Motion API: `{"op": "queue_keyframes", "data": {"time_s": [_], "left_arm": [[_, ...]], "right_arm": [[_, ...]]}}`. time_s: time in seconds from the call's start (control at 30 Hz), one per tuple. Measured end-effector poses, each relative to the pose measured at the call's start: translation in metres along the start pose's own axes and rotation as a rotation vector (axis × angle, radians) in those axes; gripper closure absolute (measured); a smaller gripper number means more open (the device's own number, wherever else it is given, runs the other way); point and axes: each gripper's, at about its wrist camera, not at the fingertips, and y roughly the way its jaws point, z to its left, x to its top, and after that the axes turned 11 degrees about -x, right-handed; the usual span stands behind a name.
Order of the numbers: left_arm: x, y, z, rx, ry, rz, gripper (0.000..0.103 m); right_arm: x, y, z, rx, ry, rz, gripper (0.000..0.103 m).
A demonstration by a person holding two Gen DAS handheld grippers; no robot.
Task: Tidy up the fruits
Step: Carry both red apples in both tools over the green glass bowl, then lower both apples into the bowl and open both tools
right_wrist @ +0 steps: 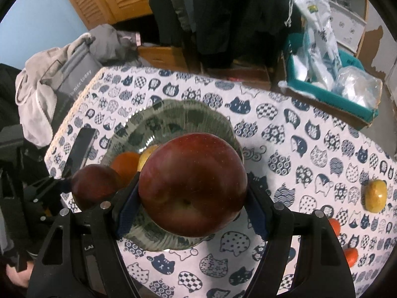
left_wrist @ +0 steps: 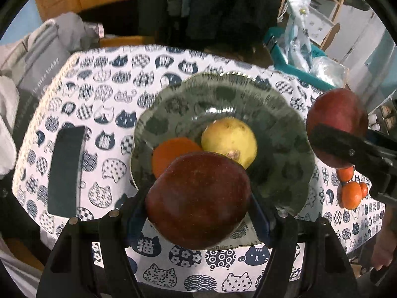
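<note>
Dark phone [left_wrist: 65,171] flat near the left edge of the tablecloth [left_wrist: 104,114]. Green plate [left_wrist: 280,134] just beside it, toward the middle, carrying an orange [left_wrist: 171,152] and a yellow pear [left_wrist: 229,140] side by side.

Left claw [left_wrist: 198,203] clamped on a red apple [left_wrist: 198,201], blue pads pressed to both flanks, jaws about half apart, apple above the near rim of the plate.

Right claw [right_wrist: 192,192] likewise clamped on a second red apple [right_wrist: 192,186], jaws about half apart, apple above the plate's near right side, clear of the fruit below.

Three small oranges [left_wrist: 351,191] clustered toward the right edge of the tablecloth. One yellow fruit [right_wrist: 376,196] alone near the same edge, kind not determinable.
</note>
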Motion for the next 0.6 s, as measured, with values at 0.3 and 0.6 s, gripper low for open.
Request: {"op": "queue_keyframes", "data": {"time_s": [0.3,0.6], "left_arm": [[-0.007,0.02,0.006,0.024,-0.008,0.067,0.029],[-0.009,0.026,0.006,0.021,-0.008,0.094,0.028]], "right_arm": [[-0.008,0.024,0.007,0.001,-0.031,0.061,0.027],[-0.011,0.032,0.008,0.015,-0.035,0.084,0.027]]}}
